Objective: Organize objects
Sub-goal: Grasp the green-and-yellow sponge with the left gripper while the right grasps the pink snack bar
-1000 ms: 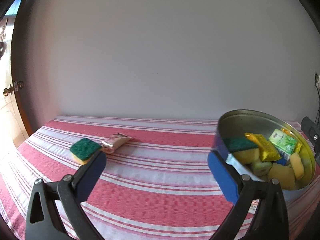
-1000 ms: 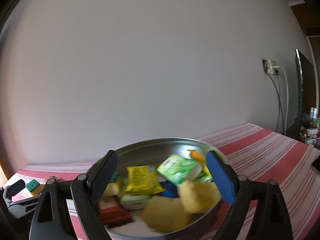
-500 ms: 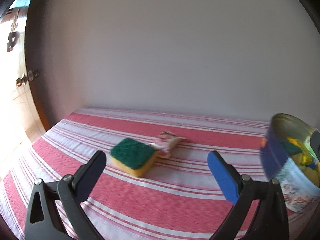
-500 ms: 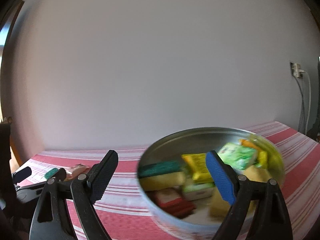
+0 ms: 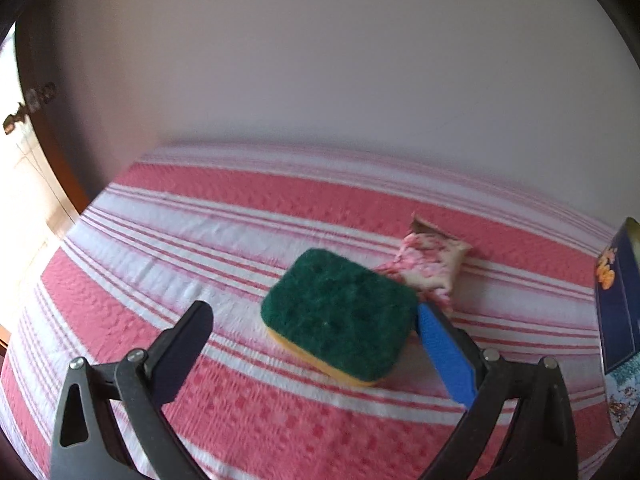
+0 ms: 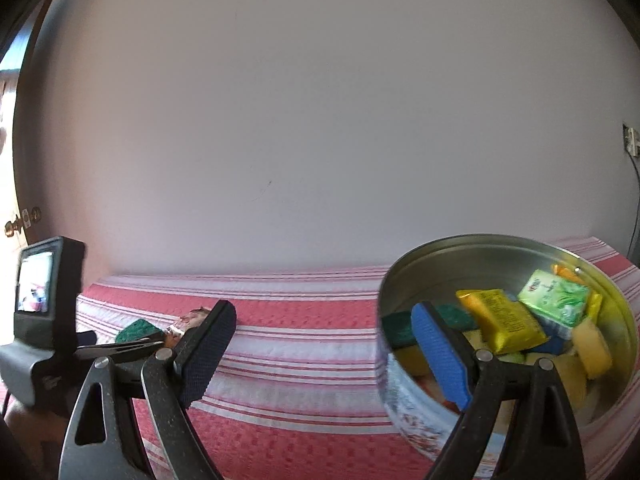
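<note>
On the red-and-white striped cloth (image 5: 240,420), approx. centre of the left wrist view, lies a green-topped sponge (image 5: 340,314) w/ a yellow underside, flat, scouring side up. At its 2 o'clock a pink snack wrapper (image 5: 430,266) lies crumpled, touching or just tucked under the sponge's corner; can't tell which.

Left gripper (image 5: 312,336) hangs over the cloth w/ jaws spread wide, nothing clamped. Its blue pad sits right at the sponge's 3 o'clock edge; contact can't be judged, picture is blurred there. The black finger at 9 o'clock is clear of the sponge, bare cloth between them. At 3 o'clock on that view's rim, a sliver of the round tin's (image 5: 618,300) dark blue side.

Right gripper (image 6: 324,350) is also wide open, holding nothing. Its blue pad overlaps the tin (image 6: 480,248) at the near-left rim in the picture; touching or just in front, can't tell. Tin sits on the cloth at approx. 4 o'clock in the right wrist view, open, packed w/ a yellow packet (image 6: 502,320), a green packet (image 6: 554,298), yellow sponges (image 6: 592,346) and another green-topped one (image 6: 400,328). At 9 o'clock in that view the left gripper's body shows, w/ the loose sponge and wrapper beyond its tips.
</note>
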`<move>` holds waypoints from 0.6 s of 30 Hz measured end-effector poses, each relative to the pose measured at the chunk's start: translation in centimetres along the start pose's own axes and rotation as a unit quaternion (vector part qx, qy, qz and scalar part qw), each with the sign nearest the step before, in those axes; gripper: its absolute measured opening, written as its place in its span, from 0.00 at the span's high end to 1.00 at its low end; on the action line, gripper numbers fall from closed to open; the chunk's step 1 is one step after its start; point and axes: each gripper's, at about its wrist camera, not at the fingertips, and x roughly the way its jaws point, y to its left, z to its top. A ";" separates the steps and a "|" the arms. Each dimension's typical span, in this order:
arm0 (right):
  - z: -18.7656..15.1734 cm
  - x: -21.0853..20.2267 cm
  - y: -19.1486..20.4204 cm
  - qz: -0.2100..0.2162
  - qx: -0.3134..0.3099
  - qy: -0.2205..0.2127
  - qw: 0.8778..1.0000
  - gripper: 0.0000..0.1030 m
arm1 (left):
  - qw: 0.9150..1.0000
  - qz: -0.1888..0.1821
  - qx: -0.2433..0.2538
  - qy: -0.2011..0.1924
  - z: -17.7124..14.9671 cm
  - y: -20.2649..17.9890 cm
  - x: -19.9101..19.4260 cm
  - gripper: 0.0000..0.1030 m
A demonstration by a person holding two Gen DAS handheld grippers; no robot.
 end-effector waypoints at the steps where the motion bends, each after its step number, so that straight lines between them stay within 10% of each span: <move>1: 0.0 0.2 0.1 0.002 0.000 0.003 1.000 0.12 | 1.000 -0.009 -0.001 0.004 0.2 0.2 0.3 0.00; 7: 0.2 2.2 0.2 0.014 0.009 0.032 0.999 0.12 | 0.997 -0.072 -0.023 0.028 0.5 1.2 1.9 0.09; 13: 0.5 5.2 -0.1 0.028 0.020 0.065 0.997 0.12 | 0.994 -0.106 -0.017 0.017 0.4 0.9 1.3 0.56; 18: 0.3 6.2 -0.2 0.034 0.019 0.082 0.996 0.11 | 0.991 -0.117 -0.056 0.012 0.2 2.4 1.3 0.61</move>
